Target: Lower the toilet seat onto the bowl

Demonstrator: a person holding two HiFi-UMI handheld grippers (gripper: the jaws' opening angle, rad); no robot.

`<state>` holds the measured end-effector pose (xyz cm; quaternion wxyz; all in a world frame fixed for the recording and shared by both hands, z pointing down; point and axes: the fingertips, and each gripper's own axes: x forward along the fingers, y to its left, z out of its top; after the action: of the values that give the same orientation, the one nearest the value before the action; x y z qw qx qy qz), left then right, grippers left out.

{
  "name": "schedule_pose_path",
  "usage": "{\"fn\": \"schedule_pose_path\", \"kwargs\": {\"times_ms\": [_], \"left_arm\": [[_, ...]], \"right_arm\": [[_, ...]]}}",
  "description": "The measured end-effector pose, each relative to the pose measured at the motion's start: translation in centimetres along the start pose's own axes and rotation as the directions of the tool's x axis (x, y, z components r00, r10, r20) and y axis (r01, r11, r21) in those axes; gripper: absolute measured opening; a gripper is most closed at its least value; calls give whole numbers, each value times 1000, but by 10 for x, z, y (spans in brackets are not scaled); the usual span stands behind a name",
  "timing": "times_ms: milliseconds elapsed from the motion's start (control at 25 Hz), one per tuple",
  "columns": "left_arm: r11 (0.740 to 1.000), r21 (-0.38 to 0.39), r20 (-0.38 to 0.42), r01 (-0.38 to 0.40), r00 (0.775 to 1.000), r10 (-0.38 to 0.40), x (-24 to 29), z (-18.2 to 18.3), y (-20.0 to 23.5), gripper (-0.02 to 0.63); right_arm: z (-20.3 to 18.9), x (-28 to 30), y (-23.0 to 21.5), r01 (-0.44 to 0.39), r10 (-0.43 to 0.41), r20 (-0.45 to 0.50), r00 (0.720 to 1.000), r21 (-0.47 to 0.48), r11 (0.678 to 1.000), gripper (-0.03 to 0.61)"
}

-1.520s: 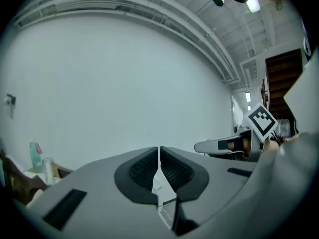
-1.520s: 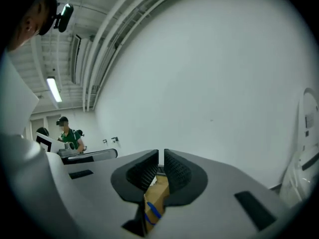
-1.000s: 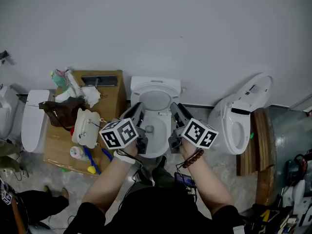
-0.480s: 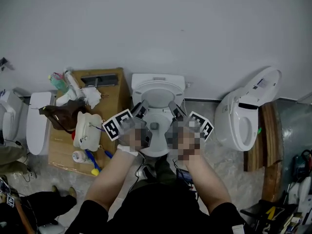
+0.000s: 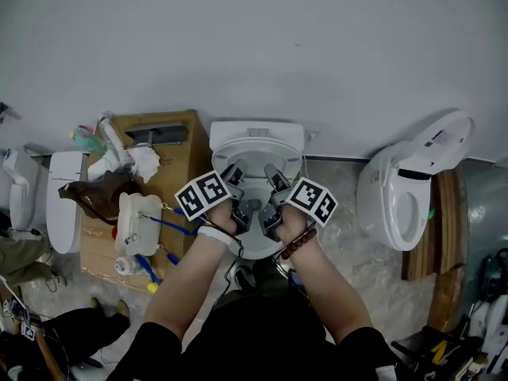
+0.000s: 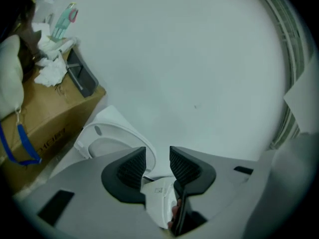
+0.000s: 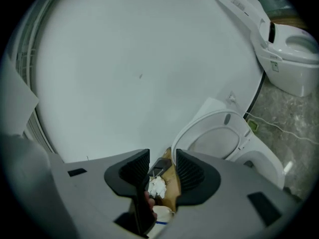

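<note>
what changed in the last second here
Both grippers dropped toward the toilet bowl and drew together. The left gripper has just been opening its fingers, the right gripper widening slightly; nothing between either pair. The toilet seat still looks raised; the cardboard box stayed put.

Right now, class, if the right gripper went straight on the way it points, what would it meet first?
Probably the cardboard box: it shows between the open jaws of the right gripper, with the raised toilet seat just right of them in its view. Depth is unclear.
</note>
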<state>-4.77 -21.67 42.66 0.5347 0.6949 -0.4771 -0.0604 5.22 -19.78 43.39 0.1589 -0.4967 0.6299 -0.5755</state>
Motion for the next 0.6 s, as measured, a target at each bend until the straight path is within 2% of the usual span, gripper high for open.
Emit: {"fn": "schedule_pose_path", "kwargs": {"times_ms": [80, 120, 160, 200, 240, 280, 320, 360, 400, 560, 600], "left_arm": [[995, 96, -1, -35, 999, 36, 13, 6, 5, 141], [983, 174, -4, -59, 998, 61, 19, 8, 8, 141], [953, 289, -7, -91, 995, 97, 25, 10, 11, 141], [890, 438, -6, -124, 990, 141, 31, 12, 15, 141], [790, 595, 0, -149, 983, 185, 36, 13, 19, 141], [673, 723, 5, -157, 975, 222, 41, 14, 21, 141], [570, 808, 3, -148, 969, 249, 47, 13, 25, 141], [498, 857, -9, -130, 963, 268, 53, 11, 29, 141], [453, 885, -23, -112, 959, 283, 59, 8, 35, 141], [294, 953, -34, -76, 935, 352, 84, 6, 55, 141], [263, 962, -30, -72, 931, 363, 90, 7, 58, 141]], "right_arm": [[8, 10, -5, 15, -17, -19, 1000, -86, 996, 163], [14, 14, -7, 28, -32, -23, 999, -173, 984, 163], [21, 18, -9, 48, -57, -22, 998, -308, 950, 163], [27, 21, -10, 72, -90, -13, 996, -482, 873, 163], [32, 24, -9, 93, -122, 2, 993, -656, 749, 163], [35, 28, -9, 100, -147, 13, 989, -791, 604, 163], [36, 33, -10, 89, -163, 10, 987, -871, 483, 162], [35, 39, -13, 66, -175, -6, 985, -911, 406, 161], [35, 45, -17, 44, -186, -27, 982, -930, 366, 161], [45, 66, -32, 16, -217, -42, 975, -965, 260, 161], [48, 71, -36, 10, -223, -44, 974, -972, 237, 161]]}}
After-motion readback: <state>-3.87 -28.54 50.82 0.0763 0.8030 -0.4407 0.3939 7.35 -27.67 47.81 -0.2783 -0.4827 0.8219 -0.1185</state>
